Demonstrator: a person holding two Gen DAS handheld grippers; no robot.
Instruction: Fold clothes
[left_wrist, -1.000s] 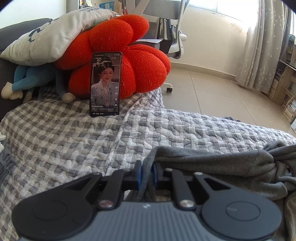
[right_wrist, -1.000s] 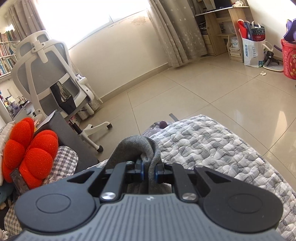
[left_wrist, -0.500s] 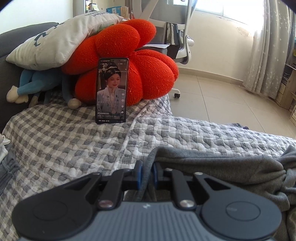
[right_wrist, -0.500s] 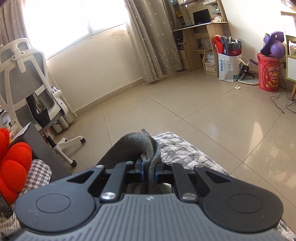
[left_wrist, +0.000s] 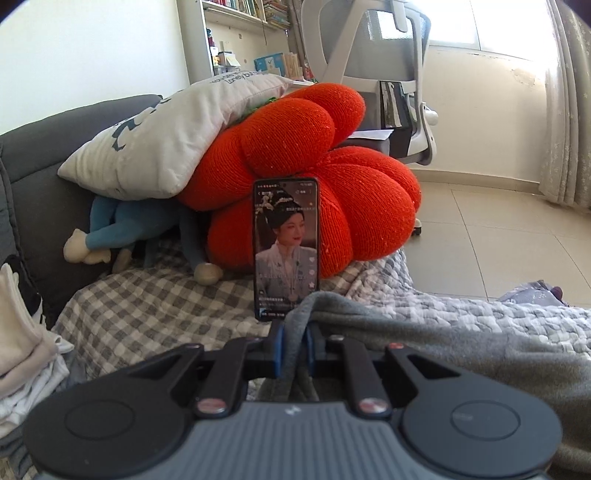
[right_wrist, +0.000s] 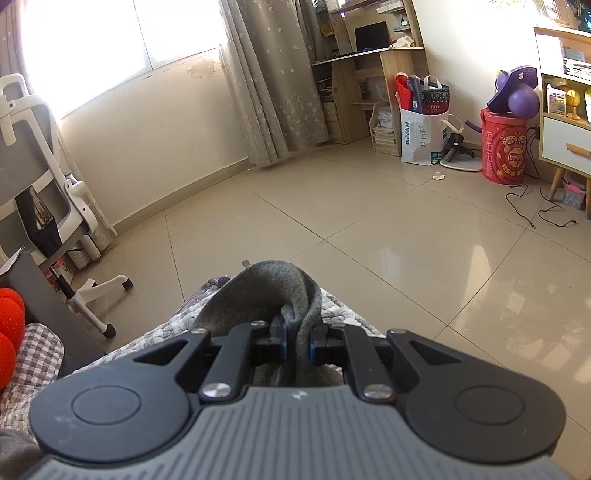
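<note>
Soft grey fleece garment (left_wrist: 461, 354), bunched, pinched by left claw (left_wrist: 294, 350), right claw (right_wrist: 297, 341)

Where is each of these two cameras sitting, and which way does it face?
Left wrist: on the left gripper, facing the phone propped against the red pumpkin-shaped cushion; only the gripper shows.
Right wrist: on the right gripper, facing the beige tiled floor and wooden desk; only the gripper shows.
Shared: the grey knit garment both grippers pinch, the quilted blanket, the cushion, the white office chair.
</note>
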